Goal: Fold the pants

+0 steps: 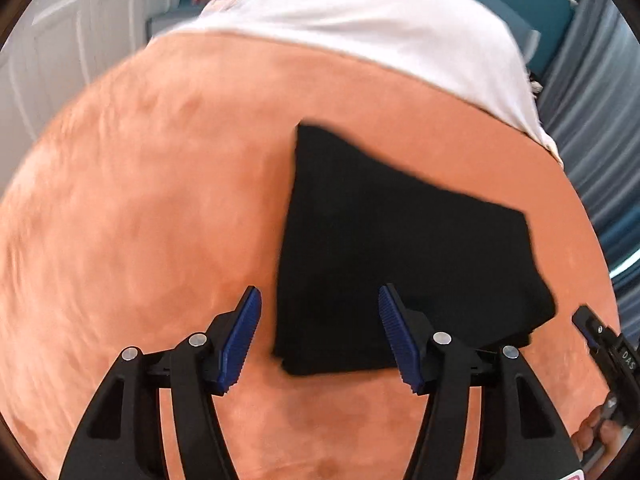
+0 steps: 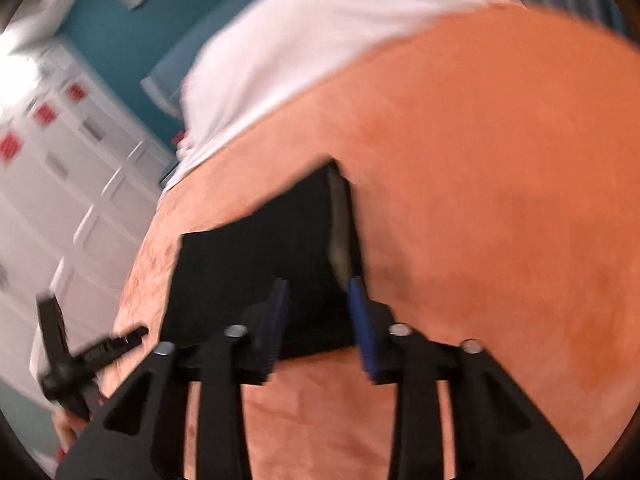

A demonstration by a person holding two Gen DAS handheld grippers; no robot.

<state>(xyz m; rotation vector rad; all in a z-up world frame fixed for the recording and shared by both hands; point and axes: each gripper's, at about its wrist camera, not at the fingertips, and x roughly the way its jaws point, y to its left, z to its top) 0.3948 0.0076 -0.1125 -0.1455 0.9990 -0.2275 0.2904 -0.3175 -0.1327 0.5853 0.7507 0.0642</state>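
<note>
The pants (image 1: 384,248) are a matt black cloth, folded flat, with a faint fine rib showing in the right wrist view (image 2: 256,264); a paler grey inner face shows at their folded edge. Under them the blanket (image 1: 140,200) is a soft orange cloth with a short, suede-like nap, matt and mottled. Beyond the pants, a white sheet (image 1: 380,20) looks smooth and matt. The left gripper (image 1: 320,336) has matt black plastic arms, blue ridged rubbery pads (image 1: 240,344) and small shiny metal pins; the right gripper (image 2: 320,328) looks alike, though blurred.
</note>
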